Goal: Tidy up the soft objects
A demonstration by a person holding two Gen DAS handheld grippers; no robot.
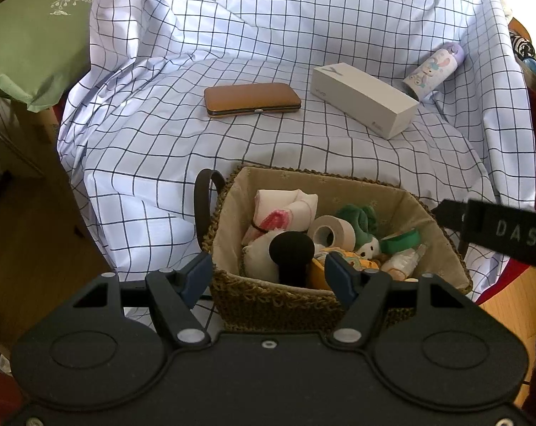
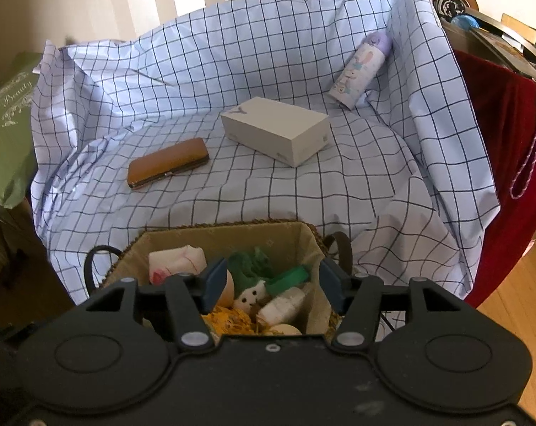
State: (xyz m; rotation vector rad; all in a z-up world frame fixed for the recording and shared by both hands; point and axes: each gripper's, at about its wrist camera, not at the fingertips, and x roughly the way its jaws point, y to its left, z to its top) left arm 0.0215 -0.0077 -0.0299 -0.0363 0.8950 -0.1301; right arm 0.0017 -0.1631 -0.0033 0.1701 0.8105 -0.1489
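Basket (image 1: 268, 298) gathers the soft toys (image 1: 363, 245) so hard items stay on the checked cloth (image 1: 161, 149); left claw (image 1: 268, 266) and right claw (image 2: 273, 280) hover spread, empty.

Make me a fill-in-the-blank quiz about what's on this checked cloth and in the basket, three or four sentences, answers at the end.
1. The soft toys and the roll of tape sit inside the woven ____.
2. Between the brown case and the cartoon bottle lies a ____ box.
3. The bottle has a cap coloured ____.
4. Both the left gripper and the right gripper are ____, holding nothing.

Answers: basket; white; purple; open
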